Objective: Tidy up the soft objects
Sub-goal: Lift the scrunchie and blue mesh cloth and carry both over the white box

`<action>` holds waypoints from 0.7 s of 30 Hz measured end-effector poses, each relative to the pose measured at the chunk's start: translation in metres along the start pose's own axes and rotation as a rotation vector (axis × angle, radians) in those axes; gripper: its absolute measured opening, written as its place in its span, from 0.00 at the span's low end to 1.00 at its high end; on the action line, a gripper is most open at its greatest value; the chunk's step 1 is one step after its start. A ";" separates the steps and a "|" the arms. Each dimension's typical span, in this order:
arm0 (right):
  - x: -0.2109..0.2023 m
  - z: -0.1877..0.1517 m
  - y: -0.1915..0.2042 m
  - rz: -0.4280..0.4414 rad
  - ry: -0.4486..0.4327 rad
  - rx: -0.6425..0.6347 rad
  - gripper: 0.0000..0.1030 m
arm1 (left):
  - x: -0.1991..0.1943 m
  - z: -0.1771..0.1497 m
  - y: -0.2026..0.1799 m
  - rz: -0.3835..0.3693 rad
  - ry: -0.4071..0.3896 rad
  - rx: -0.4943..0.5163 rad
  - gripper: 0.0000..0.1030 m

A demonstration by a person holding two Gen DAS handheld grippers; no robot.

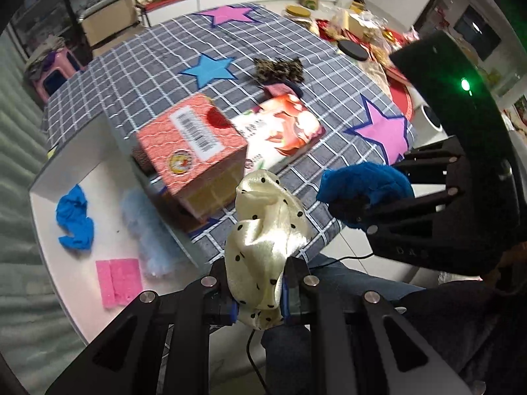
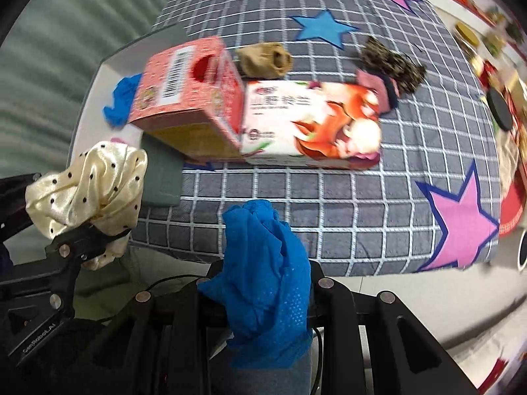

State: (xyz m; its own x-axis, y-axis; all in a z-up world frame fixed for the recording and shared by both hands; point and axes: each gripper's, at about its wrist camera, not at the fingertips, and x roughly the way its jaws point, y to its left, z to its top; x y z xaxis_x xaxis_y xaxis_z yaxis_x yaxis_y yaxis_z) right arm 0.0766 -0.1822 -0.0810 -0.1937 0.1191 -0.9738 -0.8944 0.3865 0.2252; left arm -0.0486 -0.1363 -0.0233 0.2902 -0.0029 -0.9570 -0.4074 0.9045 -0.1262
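Note:
My left gripper point(image 1: 257, 283) is shut on a cream satin scrunchie with black dots point(image 1: 263, 230), held above the table's near edge; it also shows in the right wrist view point(image 2: 89, 184). My right gripper point(image 2: 263, 283) is shut on a blue mesh cloth point(image 2: 263, 263), seen in the left wrist view point(image 1: 362, 187) to the right of the scrunchie. A white tray point(image 1: 66, 171) at the left holds a blue cloth point(image 1: 74, 219), a pale blue fluffy piece point(image 1: 148, 227) and a pink sponge point(image 1: 118, 281). A leopard-print scrunchie point(image 2: 392, 62), a pink and dark item point(image 2: 378, 85) and a tan sock roll point(image 2: 263, 59) lie on the checked tablecloth.
A red carton point(image 2: 191, 95) leans over the tray's edge, against a flat tissue pack point(image 2: 313, 125). The grey checked cloth point(image 2: 329, 204) has star patches. Cluttered jars and packets point(image 1: 346, 23) stand at the far right. A dark round disc point(image 2: 499, 108) lies near them.

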 end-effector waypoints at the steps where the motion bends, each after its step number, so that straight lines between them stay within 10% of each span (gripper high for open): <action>1: -0.001 0.001 0.005 0.001 -0.003 -0.022 0.27 | -0.003 -0.001 0.002 0.008 -0.010 -0.011 0.19; 21: -0.016 0.020 0.095 -0.002 -0.057 -0.350 0.27 | -0.039 -0.048 0.084 0.118 -0.116 -0.360 0.19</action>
State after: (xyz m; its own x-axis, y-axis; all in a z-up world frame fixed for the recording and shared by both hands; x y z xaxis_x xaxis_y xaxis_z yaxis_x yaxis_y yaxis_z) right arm 0.0027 -0.1288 -0.0429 -0.1781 0.1739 -0.9685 -0.9806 0.0511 0.1895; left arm -0.1356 -0.0806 -0.0093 0.3108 0.1594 -0.9370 -0.7153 0.6884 -0.1201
